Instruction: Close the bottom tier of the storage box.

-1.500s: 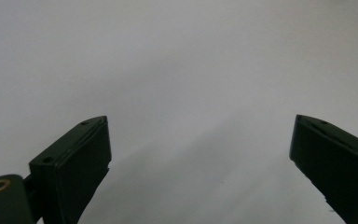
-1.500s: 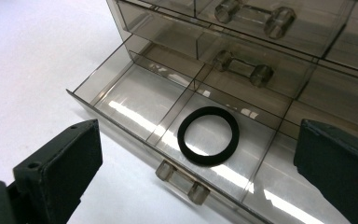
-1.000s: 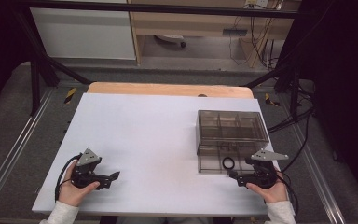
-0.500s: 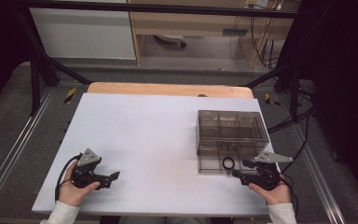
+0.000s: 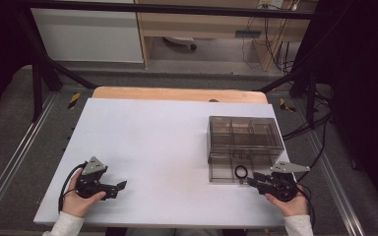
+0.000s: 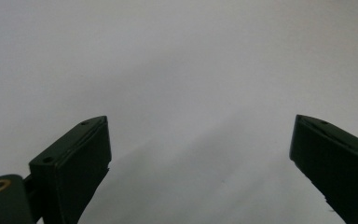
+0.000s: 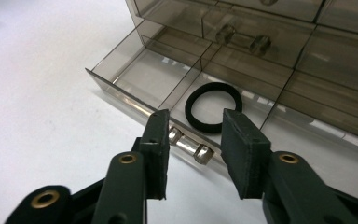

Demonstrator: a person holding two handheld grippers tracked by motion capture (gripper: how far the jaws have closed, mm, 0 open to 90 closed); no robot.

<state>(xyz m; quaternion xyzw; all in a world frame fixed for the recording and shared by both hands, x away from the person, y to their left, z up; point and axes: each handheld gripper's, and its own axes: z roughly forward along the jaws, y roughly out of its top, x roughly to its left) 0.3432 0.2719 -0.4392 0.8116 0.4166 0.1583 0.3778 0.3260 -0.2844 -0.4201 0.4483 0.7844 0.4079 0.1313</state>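
black hair tie [image 7: 213, 108] in open drawer [image 7: 135, 74]; right hand-held gripper [image 7: 193, 154] at handle [image 7: 189, 146].

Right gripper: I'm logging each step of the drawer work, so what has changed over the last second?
The right gripper slid slightly toward the person, its open jaws either side of the handle of the pulled-out drawer. Whether the drawer moved cannot be told. The black band lies in the drawer as before; the left gripper rests unmoved, open.

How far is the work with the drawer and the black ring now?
Done: the drawer is pulled out and the ring lies in its middle compartment. In hand: the right gripper straddles the handle, jaws apart. Probably left: closing the drawer.
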